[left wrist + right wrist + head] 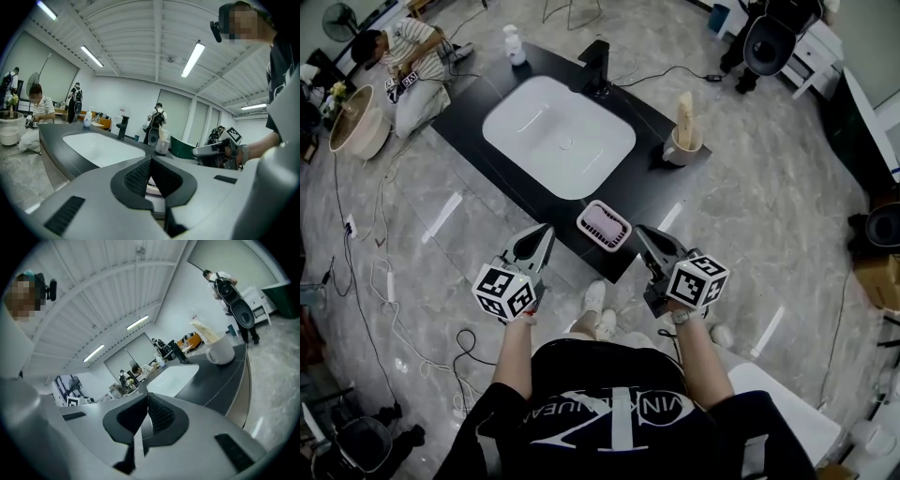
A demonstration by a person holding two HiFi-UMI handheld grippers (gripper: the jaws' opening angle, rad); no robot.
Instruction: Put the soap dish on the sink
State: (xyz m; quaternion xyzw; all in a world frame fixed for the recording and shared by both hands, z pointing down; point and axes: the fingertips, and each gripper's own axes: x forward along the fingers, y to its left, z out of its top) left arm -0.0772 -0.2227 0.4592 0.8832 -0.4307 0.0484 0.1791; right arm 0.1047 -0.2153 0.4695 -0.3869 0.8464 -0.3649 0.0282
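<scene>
The left gripper [544, 234] hangs just off the near edge of the black counter [469, 112], fingers pressed together with nothing between them. The soap dish [604, 226], pink with a white rim, rests on that edge in front of the white basin [558, 136], between both grippers and touching neither. The right gripper [643, 234] likewise has its fingers pressed together and is empty.
</scene>
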